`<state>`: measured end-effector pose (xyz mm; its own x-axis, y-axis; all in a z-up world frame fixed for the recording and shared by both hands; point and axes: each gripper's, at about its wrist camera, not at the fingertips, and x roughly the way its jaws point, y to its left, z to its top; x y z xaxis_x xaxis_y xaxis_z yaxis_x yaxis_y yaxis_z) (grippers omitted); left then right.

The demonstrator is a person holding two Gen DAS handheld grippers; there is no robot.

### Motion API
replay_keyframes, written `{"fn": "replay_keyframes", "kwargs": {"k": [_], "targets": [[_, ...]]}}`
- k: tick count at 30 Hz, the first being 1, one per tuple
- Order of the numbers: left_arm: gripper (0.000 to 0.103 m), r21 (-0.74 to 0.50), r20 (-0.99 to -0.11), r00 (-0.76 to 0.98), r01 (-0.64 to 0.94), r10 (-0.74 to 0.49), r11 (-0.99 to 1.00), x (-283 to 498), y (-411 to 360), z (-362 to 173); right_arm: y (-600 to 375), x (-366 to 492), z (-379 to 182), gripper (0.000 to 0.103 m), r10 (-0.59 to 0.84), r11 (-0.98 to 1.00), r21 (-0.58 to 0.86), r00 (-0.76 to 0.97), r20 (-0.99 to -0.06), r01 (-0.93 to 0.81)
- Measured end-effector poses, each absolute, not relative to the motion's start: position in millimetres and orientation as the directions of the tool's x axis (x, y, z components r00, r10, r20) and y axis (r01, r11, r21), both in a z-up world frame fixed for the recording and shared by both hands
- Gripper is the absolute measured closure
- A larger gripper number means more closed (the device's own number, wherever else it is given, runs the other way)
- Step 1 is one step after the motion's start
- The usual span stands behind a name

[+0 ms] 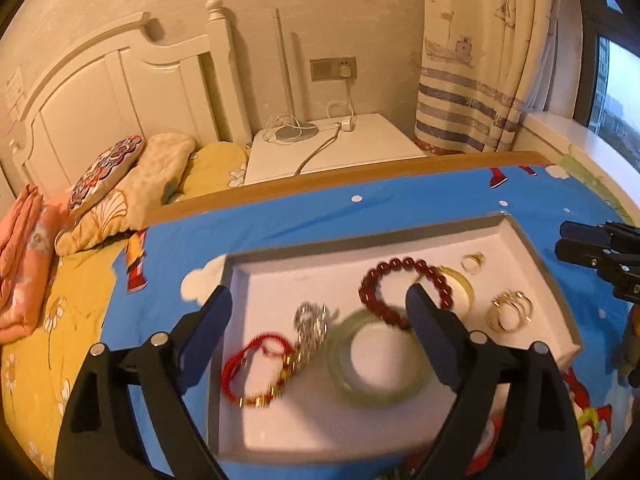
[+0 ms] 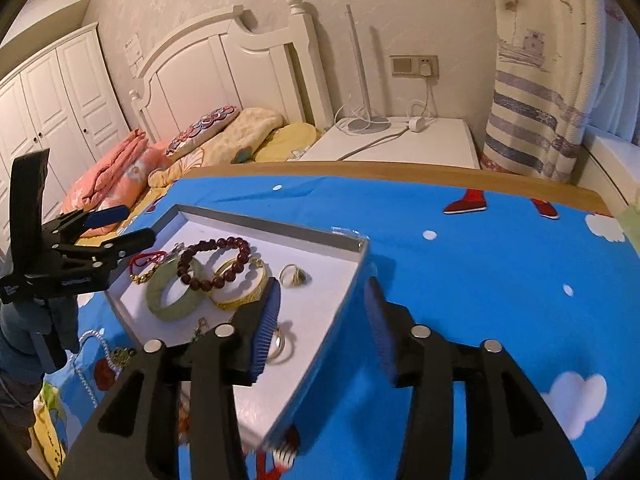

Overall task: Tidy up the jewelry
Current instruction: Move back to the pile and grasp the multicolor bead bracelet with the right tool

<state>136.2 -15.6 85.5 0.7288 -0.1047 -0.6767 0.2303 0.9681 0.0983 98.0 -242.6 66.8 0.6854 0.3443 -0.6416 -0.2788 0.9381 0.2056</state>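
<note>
In the left wrist view we see the left tool [image 1: 320, 308] tilted down over the tray [image 1: 532, 248], its jaws spread wide and holding nothing. Between and below its fingers lie a silver chain [image 1: 310, 326], a red cord bracelet [image 1: 256, 372] and a green bangle [image 1: 378, 364], all blurred. A dark red bead bracelet [image 1: 400, 280] lies partly behind the right finger; a gold bangle [image 1: 464, 284] and rings [image 1: 512, 310] sit toward the tray's right side. The right tool [image 1: 560, 240] pokes in at the right edge.

In the right wrist view the right tool [image 2: 320, 320] points down with its jaws apart, straddling the tray's right wall without pinching it. Its left finger stands inside the tray just beside the gold bangle and over a ring [image 2: 282, 344]. A pearl string [image 2: 86, 356] lies on the blue tabletop [image 2: 480, 280] outside the tray.
</note>
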Motion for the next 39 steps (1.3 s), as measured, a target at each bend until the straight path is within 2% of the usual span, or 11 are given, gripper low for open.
{"fn": "replay_keyframes", "kwargs": {"k": [1, 3, 5, 13, 20, 25, 28, 32, 36, 38, 39], "targets": [[0.007, 0.096, -0.665, 0.739, 0.224, -0.105, 0.970, 123.6, -11.9, 89.6, -243.8, 91.1, 67.5, 0.058, 0.342, 0.939, 0.202, 0.685, -0.643, -0.279], [0.005, 0.104, -0.653, 0.751, 0.218, -0.098, 0.970, 107.6, -8.5, 94.0, -245.2, 80.9, 67.8, 0.057, 0.335, 0.941, 0.193, 0.686, -0.646, -0.277], [0.005, 0.115, -0.655, 0.750, 0.223, -0.095, 0.968, 87.3, -3.7, 97.6, -245.0, 67.0, 67.5, 0.049, 0.331, 0.942, 0.183, 0.686, -0.648, -0.281], [0.004, 0.089, -0.668, 0.737, 0.208, -0.097, 0.974, 18.1, 28.1, 93.0, -242.6, 22.2, 51.1, 0.042, 0.340, 0.938, 0.192, 0.656, -0.674, -0.288], [0.003, 0.006, -0.711, 0.697, 0.141, -0.095, 0.990, -33.4, 66.2, 58.3, -214.1, -5.1, 36.4, 0.041, 0.328, 0.930, 0.130, 0.613, -0.719, -0.345], [0.003, 0.035, -0.731, 0.679, 0.139, -0.070, 0.990, -66.0, 76.3, 39.7, -179.9, -11.5, 40.4, 0.041, 0.369, 0.877, 0.067, 0.581, -0.726, -0.475], [0.003, 0.062, -0.731, 0.681, 0.143, -0.052, 0.988, -74.7, 79.7, 34.4, -166.1, -9.7, 34.4, 0.043, 0.361, 0.858, 0.032, 0.558, -0.748, -0.512], [0.003, 0.041, -0.739, 0.671, 0.134, -0.061, 0.990, -77.4, 88.0, 28.1, -159.1, -1.6, 26.4, 0.051, 0.348, 0.846, 0.016, 0.529, -0.774, -0.533], [0.003, 0.023, -0.741, 0.668, 0.130, -0.070, 0.991, -75.4, 92.3, 26.3, -161.2, 6.2, 25.3, 0.052, 0.350, 0.832, 0.011, 0.510, -0.786, -0.554], [0.003, 0.016, -0.741, 0.667, 0.135, -0.079, 0.991, -74.4, 93.9, 25.4, -163.9, 12.7, 21.4, 0.057, 0.329, 0.834, -0.004, 0.503, -0.800, -0.552], [0.003, 0.015, -0.743, 0.665, 0.137, -0.081, 0.990, -74.0, 94.1, 24.1, -165.9, 15.1, 18.3, 0.063, 0.335, 0.830, 0.001, 0.497, -0.801, -0.558]]}}
